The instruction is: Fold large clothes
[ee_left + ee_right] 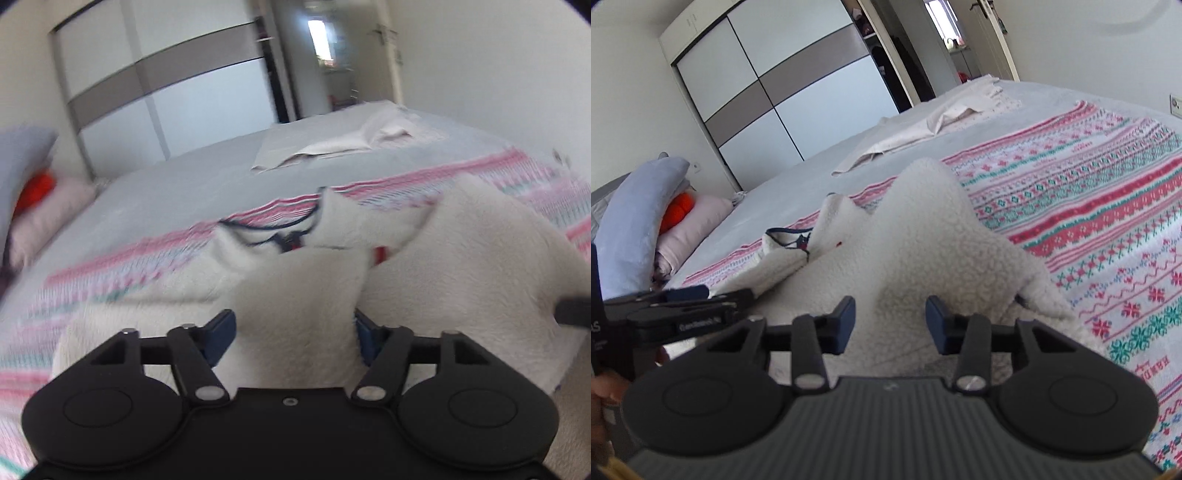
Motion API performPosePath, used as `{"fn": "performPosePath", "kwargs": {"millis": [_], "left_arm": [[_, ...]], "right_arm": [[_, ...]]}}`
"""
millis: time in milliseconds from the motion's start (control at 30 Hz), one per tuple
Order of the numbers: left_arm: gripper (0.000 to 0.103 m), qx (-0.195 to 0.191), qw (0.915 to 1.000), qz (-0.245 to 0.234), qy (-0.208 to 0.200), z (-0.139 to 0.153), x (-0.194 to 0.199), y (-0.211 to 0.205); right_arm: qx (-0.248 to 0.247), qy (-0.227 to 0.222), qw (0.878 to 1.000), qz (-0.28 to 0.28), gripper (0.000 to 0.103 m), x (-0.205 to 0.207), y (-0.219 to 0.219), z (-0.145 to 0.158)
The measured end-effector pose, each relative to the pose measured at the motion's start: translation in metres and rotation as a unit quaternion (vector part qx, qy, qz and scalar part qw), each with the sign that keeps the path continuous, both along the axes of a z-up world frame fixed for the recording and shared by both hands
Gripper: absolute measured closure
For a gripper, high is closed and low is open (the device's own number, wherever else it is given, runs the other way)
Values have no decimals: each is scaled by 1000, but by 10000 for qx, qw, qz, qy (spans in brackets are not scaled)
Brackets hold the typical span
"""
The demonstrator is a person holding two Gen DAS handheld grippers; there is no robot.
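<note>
A: Left gripper: blue pads set fairly wide, with a thick fold of the white fleece garment bunched between them. Fabric fills the gap and meets both pads. Frame is motion-blurred.

B: Right gripper?

A: Jaws apart, fleece rising in a peak between the pads. Cannot tell whether the pads press it or merely flank it.

B: Garment location?

A: Heaped on the patterned pink-and-teal blanket at the near side of the bed. Dark-trimmed collar lies left of the peak.

B: Grippers relative to each other?

A: Left gripper shows at the left edge of the right wrist view, just beside the fleece.

B: Surroundings?

A: Pale cloth further up the bed; pillows at left; sliding wardrobe behind.
</note>
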State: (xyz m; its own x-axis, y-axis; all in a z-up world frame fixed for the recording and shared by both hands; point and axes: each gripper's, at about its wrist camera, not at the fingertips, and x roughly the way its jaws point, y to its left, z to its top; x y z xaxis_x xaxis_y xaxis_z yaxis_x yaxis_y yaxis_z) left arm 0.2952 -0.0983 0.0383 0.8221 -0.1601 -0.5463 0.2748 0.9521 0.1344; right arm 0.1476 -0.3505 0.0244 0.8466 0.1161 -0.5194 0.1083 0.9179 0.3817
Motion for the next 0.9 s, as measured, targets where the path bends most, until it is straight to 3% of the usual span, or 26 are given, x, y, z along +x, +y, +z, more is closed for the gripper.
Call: {"fn": "performPosePath", "kwargs": {"millis": [100, 233, 333, 400, 567, 667, 700, 733, 767, 833, 900], "left_arm": [[40, -912, 9950, 389, 100, 8, -12, 62], [36, -1822, 9830, 74, 231, 10, -44, 143], [23, -2699, 9589, -509, 711, -1, -48, 198], [16, -2994, 9507, -317, 748, -6, -49, 224], [15, -3631, 9235, 86, 1231, -19, -26, 247], [18, -3346, 9288, 471, 1519, -26, -11, 234], [24, -3142, 9319, 691, 1673, -30, -6, 230], [39, -2959, 9357, 849, 1721, -33, -6, 226], [44, -2787, 9422, 898, 1631, -34, -9, 223], [70, -2419, 9574, 854, 1329, -26, -16, 210], [81, -2181, 9698, 658, 867, -12, -27, 201]], "right_arm": [[59, 56, 10000, 36, 63, 1, -3, -4], [84, 74, 9999, 30, 62, -1, -1, -2], [49, 44, 9999, 88, 61, -4, 3, 4], [56, 13, 9999, 150, 60, -6, 5, 9], [89, -203, 9997, 130, 52, -16, 5, 25], [6, -345, 9994, 49, 52, -22, 2, 33], [-38, -383, 9993, 11, 51, -24, 0, 36], [-78, -415, 9991, -26, 51, -25, -2, 38], [-118, -448, 9989, -67, 51, -26, -4, 40], [-174, -496, 9985, -173, 49, -27, -10, 42], [-169, -519, 9980, -310, 47, -28, -17, 43]]}}
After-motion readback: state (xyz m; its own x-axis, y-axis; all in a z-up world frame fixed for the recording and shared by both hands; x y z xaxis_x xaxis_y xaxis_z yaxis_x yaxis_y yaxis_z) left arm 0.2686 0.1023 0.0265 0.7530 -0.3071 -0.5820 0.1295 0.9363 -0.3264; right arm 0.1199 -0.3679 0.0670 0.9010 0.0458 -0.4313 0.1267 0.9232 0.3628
